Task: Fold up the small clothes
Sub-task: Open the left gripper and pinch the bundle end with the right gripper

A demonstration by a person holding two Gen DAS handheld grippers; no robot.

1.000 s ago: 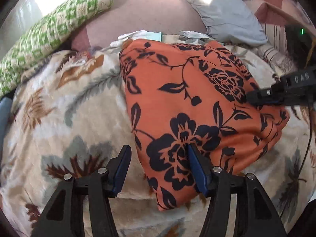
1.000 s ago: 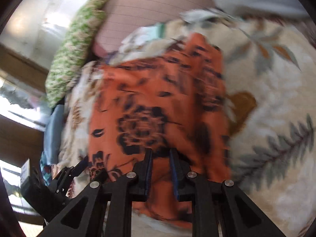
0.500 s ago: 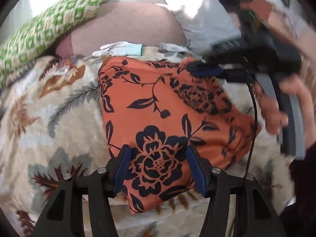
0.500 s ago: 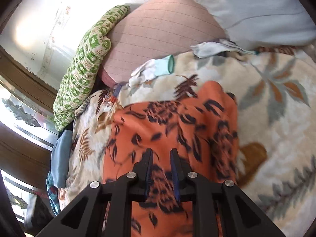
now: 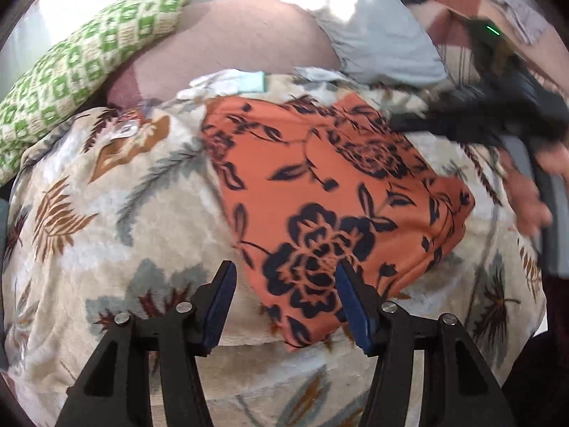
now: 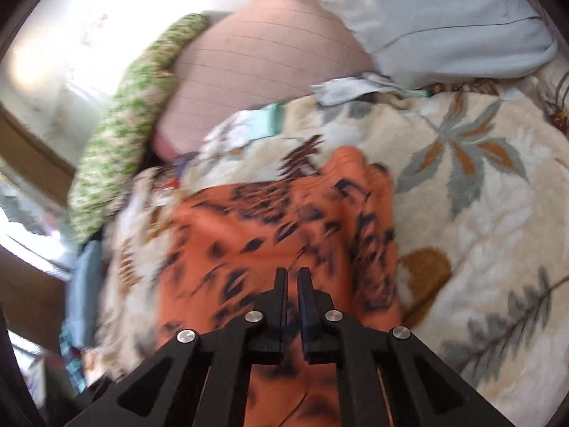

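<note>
**Both grippers lift off the folded orange cloth**

Since a second ago both grippers have drawn up and back from the orange cloth (image 5: 330,210), and the right gripper's jaws have closed from a narrow gap to nearly touching.

Landmark: the orange cloth with black flowers, lying folded flat on the leaf-patterned blanket (image 5: 106,220) of the bed.

The left gripper (image 5: 284,306) hovers over the cloth's near corner. Its jaws stand moderately wide, with nothing pinched; the blue pads sit to either side of the corner and above it, not pressing on it.

The right gripper (image 6: 291,299) hangs over the cloth's near edge in its own view. Its jaws are shut with only a thin slit between the pads, and no fabric shows between them. In the left wrist view this gripper appears blurred beyond the cloth's far right corner, with the person's hand (image 5: 530,199) on its grip just right of the cloth.

Beyond the cloth's far edge lies a small white and mint garment (image 5: 231,82) on the blanket, and behind that a pink pillow (image 5: 242,42). A green patterned pillow (image 5: 81,67) lies to the far left of the cloth, and a pale blue pillow (image 5: 380,42) to its far right.
</note>
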